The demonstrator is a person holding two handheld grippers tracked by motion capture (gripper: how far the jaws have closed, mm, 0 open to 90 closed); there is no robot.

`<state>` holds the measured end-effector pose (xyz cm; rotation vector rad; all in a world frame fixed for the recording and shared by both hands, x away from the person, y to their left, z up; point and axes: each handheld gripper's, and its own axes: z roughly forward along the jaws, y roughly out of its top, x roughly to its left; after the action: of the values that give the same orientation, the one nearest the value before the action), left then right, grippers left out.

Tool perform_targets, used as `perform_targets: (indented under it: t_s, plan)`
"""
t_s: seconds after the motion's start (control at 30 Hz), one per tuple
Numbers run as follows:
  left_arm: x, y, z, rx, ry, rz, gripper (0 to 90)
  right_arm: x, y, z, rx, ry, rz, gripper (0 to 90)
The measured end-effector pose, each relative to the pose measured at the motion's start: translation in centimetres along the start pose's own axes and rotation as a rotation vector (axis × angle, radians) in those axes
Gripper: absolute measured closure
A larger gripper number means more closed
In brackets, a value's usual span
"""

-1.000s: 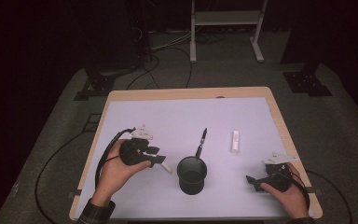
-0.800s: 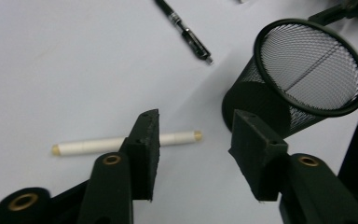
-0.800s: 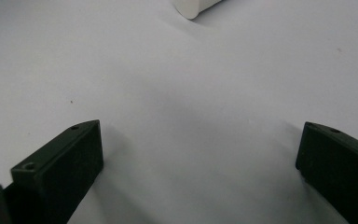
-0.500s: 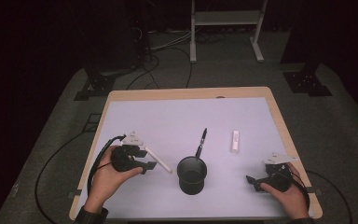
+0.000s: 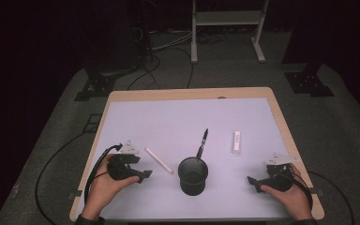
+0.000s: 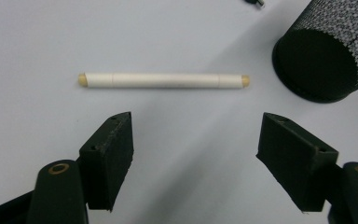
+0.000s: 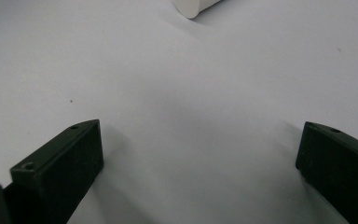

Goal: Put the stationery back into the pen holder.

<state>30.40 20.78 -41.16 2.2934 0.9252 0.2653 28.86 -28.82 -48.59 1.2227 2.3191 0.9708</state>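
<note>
A white stick [image 5: 158,160] lies flat on the pale table [image 5: 178,117], left of a black mesh cup [image 5: 192,176]. My left gripper [image 5: 145,175] rests low on the table just short of the stick. In the left gripper view the stick [image 6: 163,80] lies crosswise beyond the pads [image 6: 112,154], with the cup [image 6: 326,51] at the upper right. The jaws have just been opening and nothing is between them. My right gripper [image 5: 251,180] sits at the near right, open and empty [image 7: 198,163], pointing left toward the cup.
A black pen [image 5: 202,143] lies behind the cup, pointing away. A small white block [image 5: 236,141] lies right of the pen; its end [image 7: 196,5] shows at the top of the right gripper view. Cables trail off both near corners.
The left gripper has drawn back toward the person and sunk to the table, its jaws wider. The white stick, earlier at its tips, now lies free. The right hand has kept still.
</note>
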Motion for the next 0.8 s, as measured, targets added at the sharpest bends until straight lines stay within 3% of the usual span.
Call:
perform_targets:
  t_s: [0.23, 0.4, 0.57, 0.8]
  plan:
    - [0.5, -1.7, 0.7, 0.002, 0.032, 0.001, 17.1, 0.0, 0.0, 0.0, 0.001, -0.001, 0.0, 0.0]
    - [1.4, -3.2, 1.4, 0.009, 0.059, -0.025, 13.4, 0.0, 0.0, 0.0, -0.001, -0.001, 0.0, 0.0]
    - [1.8, -4.4, 2.0, -0.001, 0.077, -0.016, 12.0, 0.0, 0.0, 0.0, -0.001, -0.002, 0.001, 0.0]
    - [2.0, -5.2, 2.3, -0.016, 0.132, -0.023, 8.7, 0.1, 0.0, -0.1, -0.004, -0.006, 0.003, 0.8]
